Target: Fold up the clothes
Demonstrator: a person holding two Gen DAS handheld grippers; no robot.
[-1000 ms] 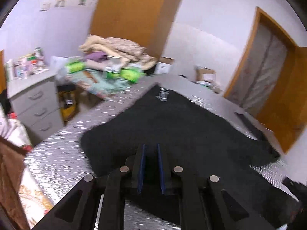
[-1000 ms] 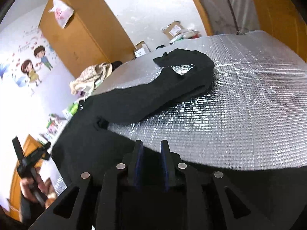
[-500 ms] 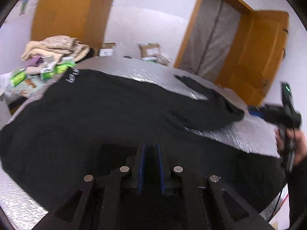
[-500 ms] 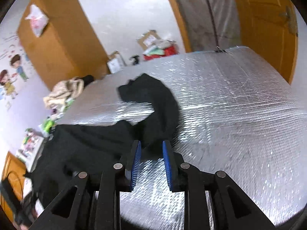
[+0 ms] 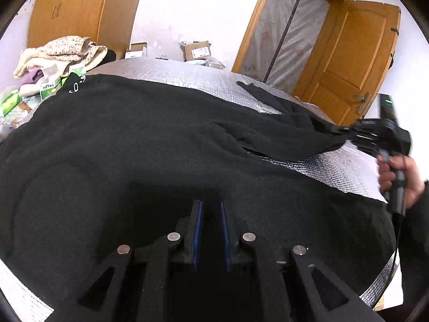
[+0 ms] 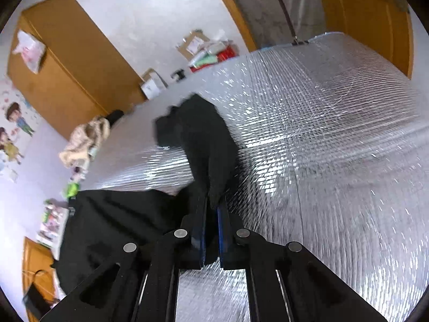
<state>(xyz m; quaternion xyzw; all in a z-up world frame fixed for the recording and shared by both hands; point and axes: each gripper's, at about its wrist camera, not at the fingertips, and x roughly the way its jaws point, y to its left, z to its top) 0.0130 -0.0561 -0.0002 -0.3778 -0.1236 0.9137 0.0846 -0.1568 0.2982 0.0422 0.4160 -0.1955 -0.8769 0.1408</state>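
Note:
A black fleece garment [image 5: 134, 134] lies spread over the silver quilted table [image 5: 187, 75]. Its sleeve [image 5: 281, 134] stretches toward the right edge. My left gripper [image 5: 211, 206] sits low over the garment's near part, its blue pads a narrow gap apart with black cloth filling it. In the right wrist view the sleeve [image 6: 203, 145] runs from the far cuff down into my right gripper [image 6: 213, 204], whose jaws are closing with a fold of sleeve pinched at the tips. The left wrist view shows the right gripper [image 5: 340, 131] and the hand [image 5: 402, 171] holding it.
A heap of beige clothes [image 5: 61, 51] and green boxes [image 5: 48, 88] lie beyond the table's far left corner. A wooden wardrobe [image 5: 80, 8], cardboard boxes [image 5: 197, 49] and an orange door [image 5: 356, 67] stand behind. Bare silver surface [image 6: 321, 134] spreads right of the sleeve.
The right gripper left the garment's body, travelled to the sleeve and narrowed its jaws onto it. The left gripper's view swung rightward across the garment, bringing the other hand into sight.

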